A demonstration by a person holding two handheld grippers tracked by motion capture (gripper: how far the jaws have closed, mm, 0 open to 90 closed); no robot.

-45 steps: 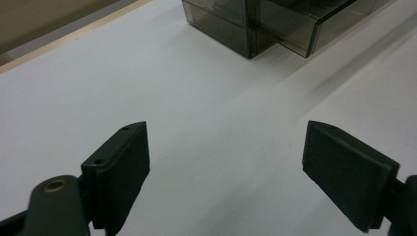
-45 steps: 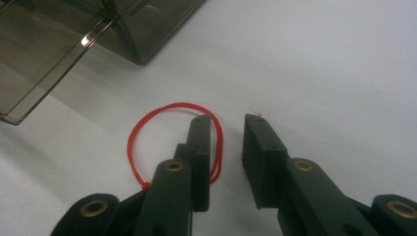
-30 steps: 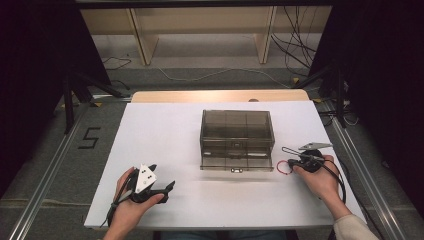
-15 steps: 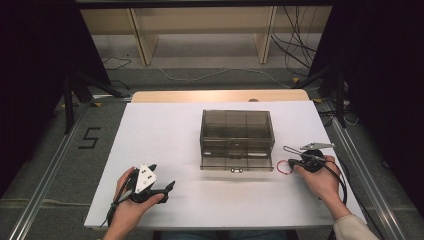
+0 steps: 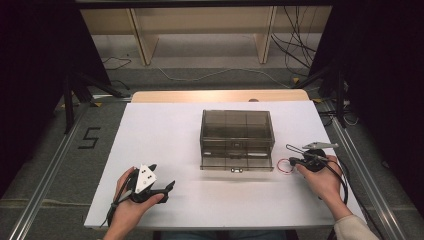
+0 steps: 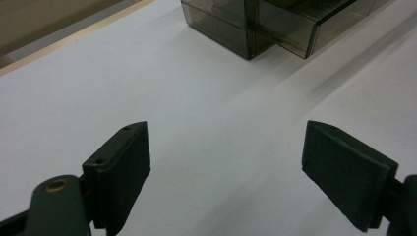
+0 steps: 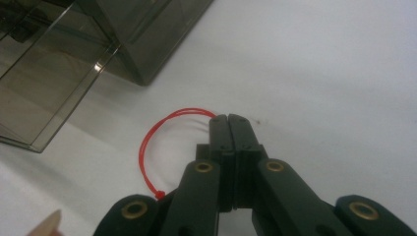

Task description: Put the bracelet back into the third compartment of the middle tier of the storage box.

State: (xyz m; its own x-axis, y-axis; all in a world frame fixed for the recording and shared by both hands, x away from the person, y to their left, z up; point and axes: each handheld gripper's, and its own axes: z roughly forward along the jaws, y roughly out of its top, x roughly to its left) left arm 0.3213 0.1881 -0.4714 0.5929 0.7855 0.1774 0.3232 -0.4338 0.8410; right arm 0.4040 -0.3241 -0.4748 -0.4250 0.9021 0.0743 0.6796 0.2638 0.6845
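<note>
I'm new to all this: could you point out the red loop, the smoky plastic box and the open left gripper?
red loop [image 7: 143, 147], right gripper view, left side of its curve.
smoky plastic box [image 5: 236, 125], high view, top lid.
left gripper [image 6: 223, 167], left gripper view, midway between its fingertips.

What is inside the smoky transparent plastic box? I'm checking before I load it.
The smoky transparent plastic box shows dividers and a pulled-out drawer; no contents are discernible through the tinted walls.

Red loop lies right of box.

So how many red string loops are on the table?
1: a red string loop lies right of the smoky plastic box, pinched in the right gripper.
</note>
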